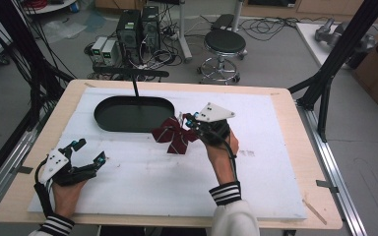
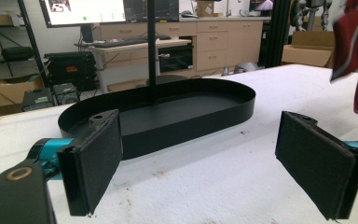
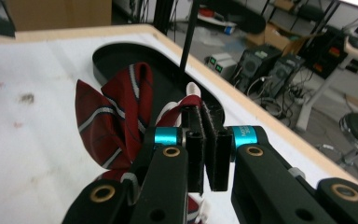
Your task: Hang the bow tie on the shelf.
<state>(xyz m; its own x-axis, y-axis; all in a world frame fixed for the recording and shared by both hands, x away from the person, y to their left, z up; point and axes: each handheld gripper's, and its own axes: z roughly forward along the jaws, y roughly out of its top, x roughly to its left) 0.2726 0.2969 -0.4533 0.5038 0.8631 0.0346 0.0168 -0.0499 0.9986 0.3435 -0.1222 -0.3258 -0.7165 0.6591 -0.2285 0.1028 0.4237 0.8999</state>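
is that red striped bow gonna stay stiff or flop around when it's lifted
Probably floppy: the bow is fabric, and its loops and tails droop beside the right gripper shut on it. It likely weighs little, since a narrow pinch holds it. It shouldn't roll.

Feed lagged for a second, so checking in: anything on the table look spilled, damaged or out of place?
Nothing stands out. The red striped bow hangs pinched in the right gripper beside the black oval tray, which sits flat. The left gripper is open. The white mat has only faint smudges.

Grey floor (image 1: pixel 275 64) — black stool (image 1: pixel 225 42), computer towers (image 1: pixel 138 27), cables.
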